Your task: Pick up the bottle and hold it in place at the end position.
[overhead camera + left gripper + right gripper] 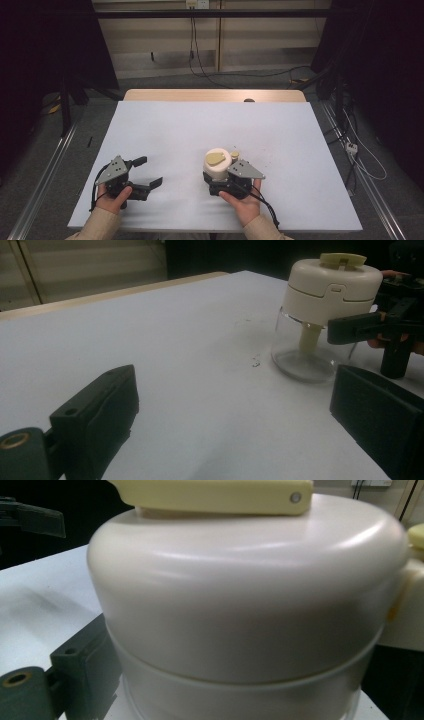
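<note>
A hand chopper stands on the white table, with a cream lid [217, 164], a pale yellow pull handle [342, 259] and a clear glass bowl [300, 360]. My right gripper [218, 176] reaches around it from the near side. Its jaws are spread wide on either side of the lid [240, 605], and one black finger [352, 327] lies along the bowl's side. My left gripper [151, 171] rests at the front left of the table, open and holding nothing. The chopper shows beyond its jaws in the left gripper view.
A small cream and yellow object [234, 154] stands just behind the chopper, partly hidden. The white table top [210, 125] is bordered by a wooden strip [215, 95] at the far edge. Cables [360, 155] trail over the floor at the right.
</note>
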Tool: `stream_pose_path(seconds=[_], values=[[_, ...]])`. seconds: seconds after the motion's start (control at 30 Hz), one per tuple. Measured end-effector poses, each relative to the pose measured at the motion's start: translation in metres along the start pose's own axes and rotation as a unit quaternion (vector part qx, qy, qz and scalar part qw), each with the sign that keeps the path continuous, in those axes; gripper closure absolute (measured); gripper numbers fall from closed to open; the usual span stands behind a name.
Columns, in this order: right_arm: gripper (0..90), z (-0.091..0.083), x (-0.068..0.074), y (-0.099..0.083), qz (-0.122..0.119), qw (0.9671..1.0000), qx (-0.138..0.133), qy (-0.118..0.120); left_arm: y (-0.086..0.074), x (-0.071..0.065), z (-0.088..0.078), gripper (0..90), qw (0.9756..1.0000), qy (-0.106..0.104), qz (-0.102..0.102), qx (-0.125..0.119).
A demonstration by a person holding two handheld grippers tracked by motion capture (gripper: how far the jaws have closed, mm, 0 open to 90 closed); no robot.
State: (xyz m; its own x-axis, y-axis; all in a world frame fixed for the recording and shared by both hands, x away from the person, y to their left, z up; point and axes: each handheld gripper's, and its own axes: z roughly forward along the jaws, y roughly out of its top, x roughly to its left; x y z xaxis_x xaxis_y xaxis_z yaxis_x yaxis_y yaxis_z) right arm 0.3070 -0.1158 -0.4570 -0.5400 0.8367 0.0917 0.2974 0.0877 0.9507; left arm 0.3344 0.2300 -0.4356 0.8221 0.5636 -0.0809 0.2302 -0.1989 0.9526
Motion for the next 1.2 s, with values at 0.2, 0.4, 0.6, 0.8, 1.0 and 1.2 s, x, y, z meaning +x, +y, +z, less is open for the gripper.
stream_pose_path(seconds=[0.2,0.4,0.6,0.8,1.0,1.2], values=[[5.5,-0.001,0.001,0.000,-0.008,0.9999,-0.005,0.006,0.000,0.000,0.000,5.1,1.0000,-0.001,0.000,0.000],[5.5,-0.002,0.000,-0.001,-0.001,0.9999,-0.013,0.005,0.000,0.000,0.000,5.1,1.0000,-0.001,0.000,0.000],[5.6,-0.001,0.001,0.000,-0.014,0.9998,-0.009,0.006,0.000,0.000,-0.001,5.0,1.0000,0.002,0.000,-0.003],[5.6,0.002,0.000,0.005,-0.016,0.9997,-0.016,0.005,0.001,0.002,-0.002,5.0,1.0000,0.004,0.002,-0.004],[5.6,0.004,-0.005,0.011,-0.019,0.9996,-0.023,-0.003,0.000,0.002,-0.002,4.9,1.0000,0.004,-0.001,-0.005],[5.6,0.010,-0.013,0.017,-0.017,0.9994,-0.027,-0.013,0.000,0.003,-0.002,4.9,1.0000,0.006,0.004,-0.003]])
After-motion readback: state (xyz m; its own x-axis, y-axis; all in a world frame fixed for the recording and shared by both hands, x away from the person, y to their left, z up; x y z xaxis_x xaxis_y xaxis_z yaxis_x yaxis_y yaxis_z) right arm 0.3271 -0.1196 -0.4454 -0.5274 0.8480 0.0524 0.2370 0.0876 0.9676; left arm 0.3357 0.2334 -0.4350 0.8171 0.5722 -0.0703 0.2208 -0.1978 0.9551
